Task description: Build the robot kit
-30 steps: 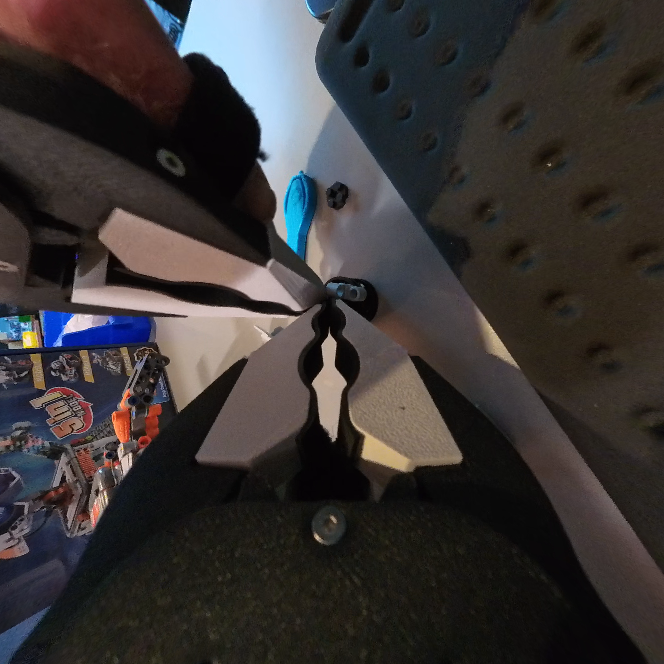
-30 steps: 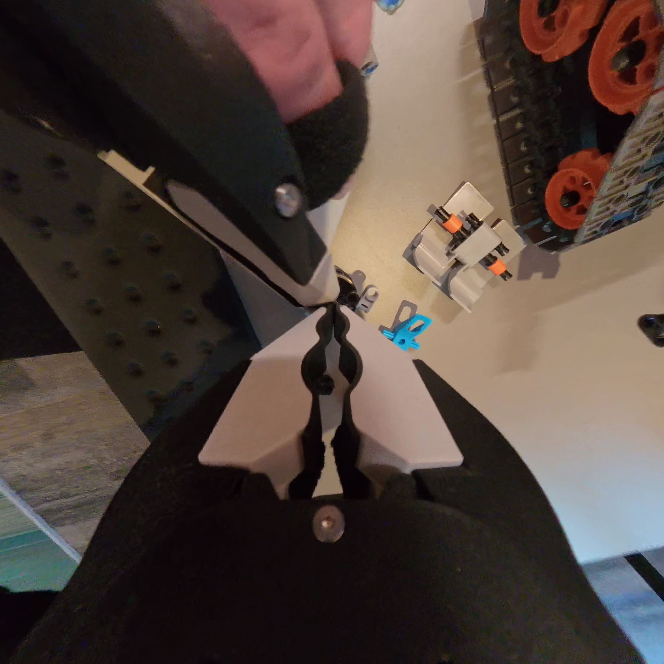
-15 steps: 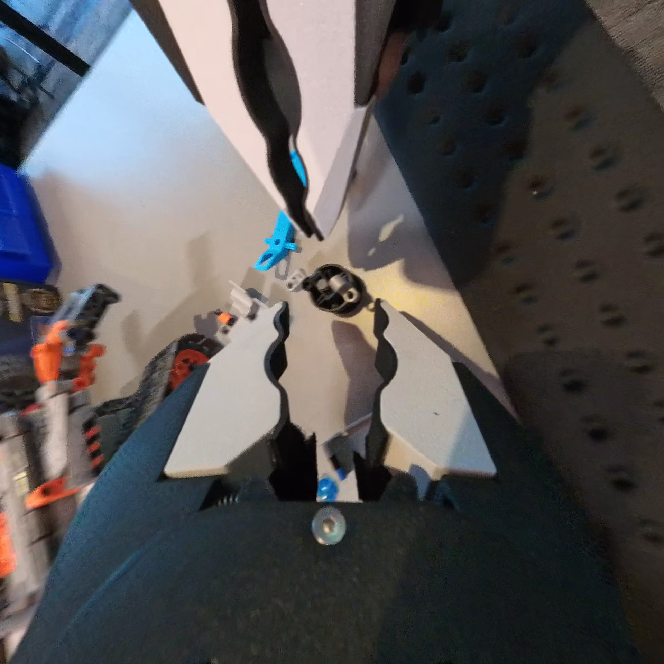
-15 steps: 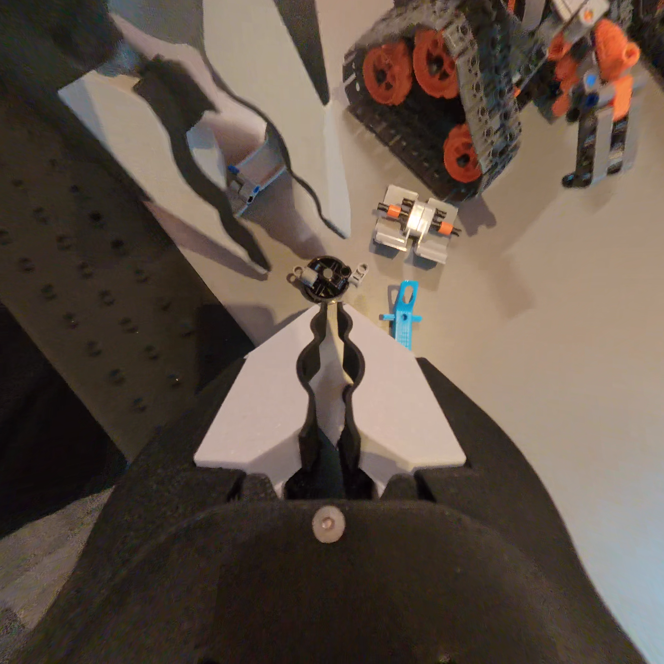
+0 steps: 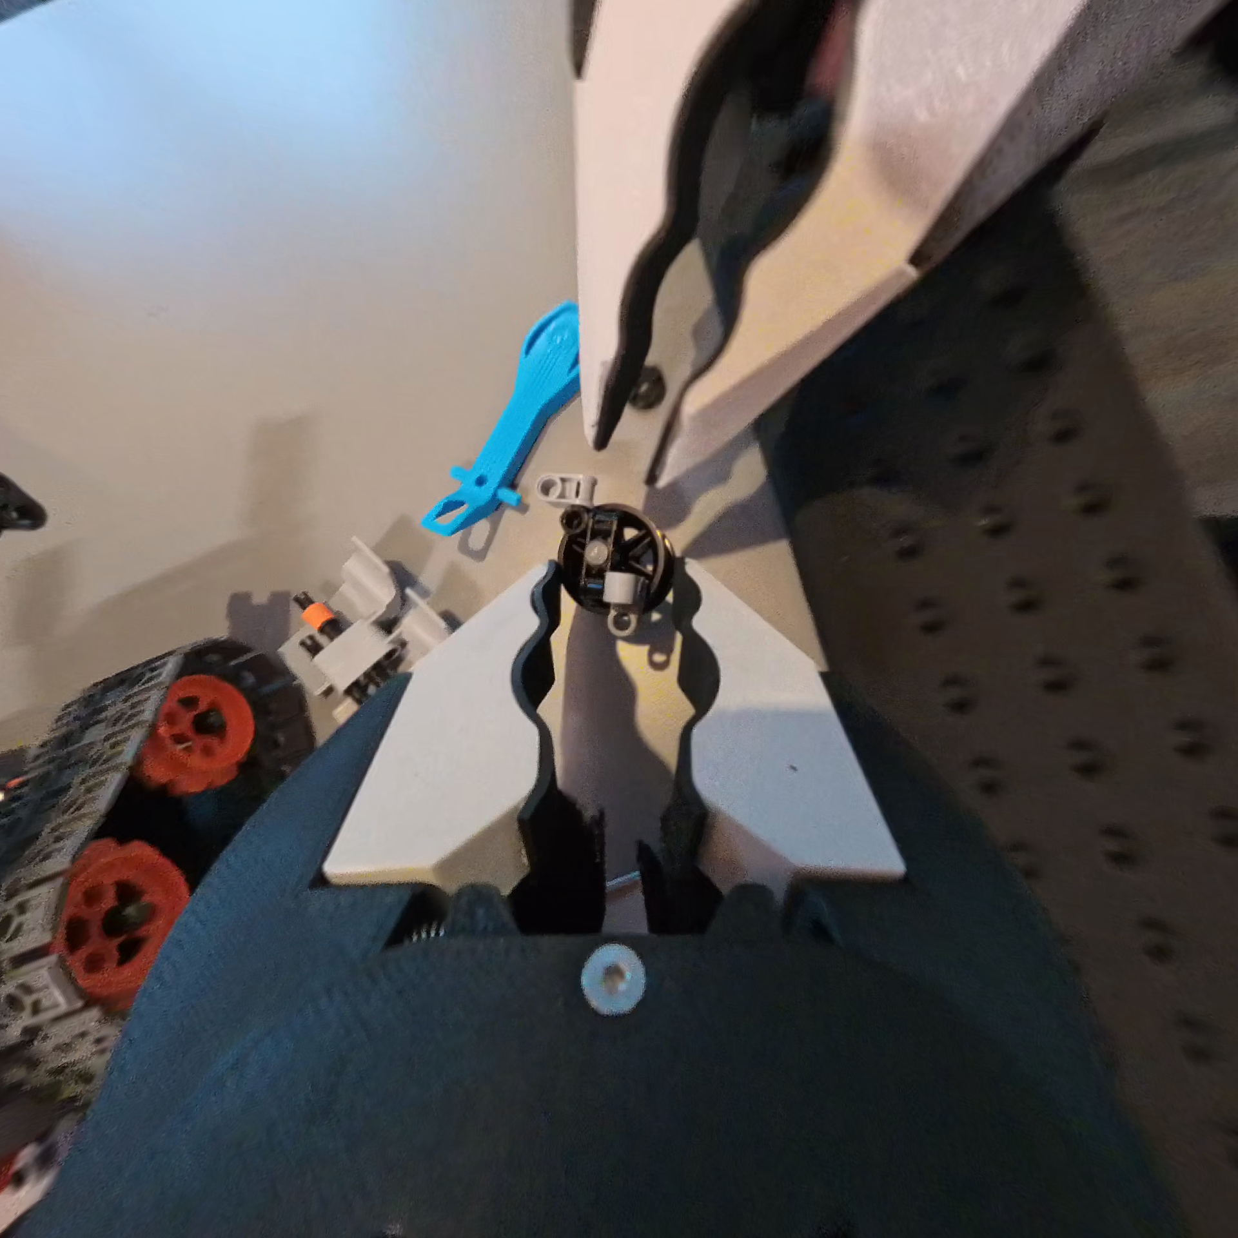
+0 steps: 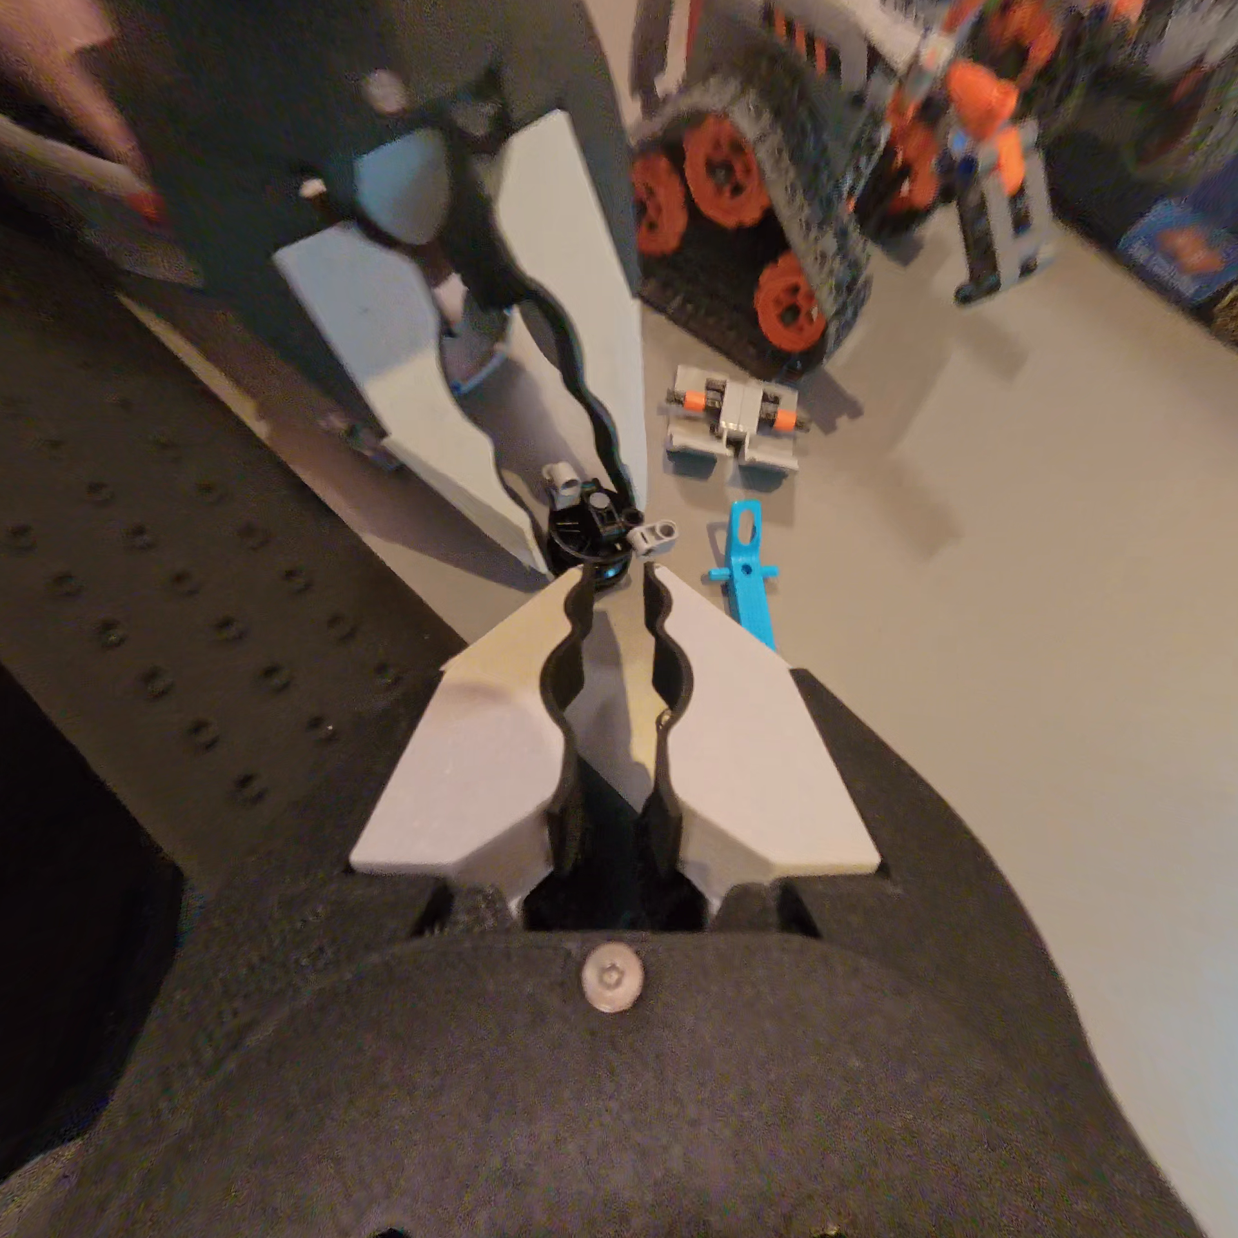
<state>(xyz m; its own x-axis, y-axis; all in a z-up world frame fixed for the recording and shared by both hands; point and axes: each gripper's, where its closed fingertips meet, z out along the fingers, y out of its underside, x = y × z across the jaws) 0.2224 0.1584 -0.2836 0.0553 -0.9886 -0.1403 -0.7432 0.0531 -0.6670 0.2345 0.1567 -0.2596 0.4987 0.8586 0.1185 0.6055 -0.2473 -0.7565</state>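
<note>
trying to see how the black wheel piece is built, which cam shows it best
The left wrist view: the black wheel piece sits unobstructed just past the open left gripper, spokes and grey connectors facing the camera. In the right wrist view it is smaller, and the left gripper's fingertips partly cover it.

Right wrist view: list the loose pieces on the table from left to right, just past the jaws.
Black round wheel piece → small grey connector → blue lever tool. The grey block with orange pins lies farther back, above the last two.
</note>
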